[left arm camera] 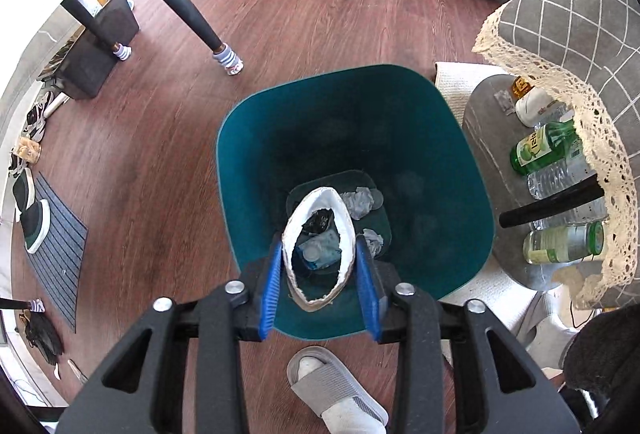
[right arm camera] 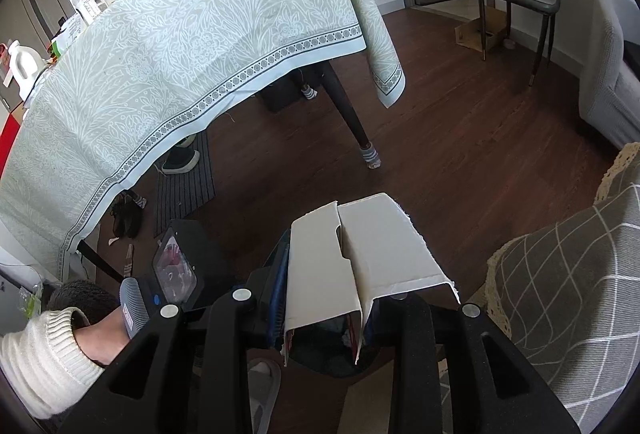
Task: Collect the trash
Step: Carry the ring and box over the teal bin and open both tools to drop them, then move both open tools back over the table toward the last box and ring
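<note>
In the left wrist view my left gripper [left arm camera: 319, 266] is shut on a squashed white paper cup [left arm camera: 344, 222], held over the open teal trash bin [left arm camera: 440, 170]. Crumpled paper [left arm camera: 360, 203] and a plastic lid lie at the bin's bottom. In the right wrist view my right gripper [right arm camera: 324, 298] is shut on a torn white cardboard carton [right arm camera: 360, 254], held above the dark wooden floor. The other hand-held gripper [right arm camera: 176, 274] shows at lower left.
A small grey round table [left arm camera: 492, 138] right of the bin holds green and clear bottles [left arm camera: 536, 150] under a lace-edged grey cloth [left arm camera: 580, 34]. A dining table with a pale green cloth [right arm camera: 180, 66] stands at left, its legs [left arm camera: 176, 2] nearby. A slippered foot [left arm camera: 332, 386] is below.
</note>
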`<state>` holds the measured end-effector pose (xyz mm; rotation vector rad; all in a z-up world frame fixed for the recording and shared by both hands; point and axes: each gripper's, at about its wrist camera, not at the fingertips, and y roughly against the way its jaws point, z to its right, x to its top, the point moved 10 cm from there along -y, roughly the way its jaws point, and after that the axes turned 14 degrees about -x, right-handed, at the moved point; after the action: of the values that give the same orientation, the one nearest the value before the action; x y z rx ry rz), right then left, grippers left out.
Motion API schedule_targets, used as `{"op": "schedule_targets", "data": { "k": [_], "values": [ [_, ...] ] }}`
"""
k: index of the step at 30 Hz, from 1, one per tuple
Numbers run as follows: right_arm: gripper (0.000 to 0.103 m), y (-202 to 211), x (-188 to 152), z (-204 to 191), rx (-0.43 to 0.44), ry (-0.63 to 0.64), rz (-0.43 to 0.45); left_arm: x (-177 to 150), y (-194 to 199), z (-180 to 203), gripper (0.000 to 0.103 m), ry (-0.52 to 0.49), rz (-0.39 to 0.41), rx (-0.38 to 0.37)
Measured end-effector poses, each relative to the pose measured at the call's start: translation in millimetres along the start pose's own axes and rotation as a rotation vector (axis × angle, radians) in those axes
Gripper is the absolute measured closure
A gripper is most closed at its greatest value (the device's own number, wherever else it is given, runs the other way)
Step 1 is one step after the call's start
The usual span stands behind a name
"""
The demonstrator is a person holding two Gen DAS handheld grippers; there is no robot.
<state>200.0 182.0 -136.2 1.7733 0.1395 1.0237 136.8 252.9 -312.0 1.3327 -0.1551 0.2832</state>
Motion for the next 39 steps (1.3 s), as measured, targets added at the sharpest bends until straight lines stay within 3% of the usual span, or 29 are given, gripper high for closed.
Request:
{"op": "schedule_targets", "data": {
  "k": [4, 9, 11, 15, 24, 29, 32, 39],
  "values": [
    [0.073, -23, -5, -6, 0.000, -0.005, -0.039, -1, 4, -4, 0.043, 0.001, 0.008, -0.009],
    [0.073, -47, -13, -11, -0.007, -0.002, -0.086, 2, 21, -8, 0.040, -0.002, 0.059, -0.003],
    [0.073, -57, -18, -14, -0.011, 0.000, -0.106, 6, 33, -9, 0.034, 0.000, 0.099, -0.003],
    [0.073, -75, -27, -16, -0.025, 0.006, -0.147, 17, 67, -6, 0.031, -0.017, 0.194, 0.013],
    [0.073, -113, -66, -20, -0.055, 0.048, -0.268, 40, 142, 11, 0.032, -0.049, 0.377, -0.003],
    [0.073, -132, -90, -24, -0.057, 0.080, -0.339, 53, 182, 25, 0.048, -0.062, 0.468, -0.022],
    [0.046, -133, -95, -28, -0.056, 0.096, -0.347, 57, 199, 34, 0.049, -0.069, 0.509, -0.041],
    [0.045, -131, -107, -22, -0.068, 0.111, -0.353, 66, 225, 48, 0.052, -0.090, 0.560, -0.030]
  ]
}}
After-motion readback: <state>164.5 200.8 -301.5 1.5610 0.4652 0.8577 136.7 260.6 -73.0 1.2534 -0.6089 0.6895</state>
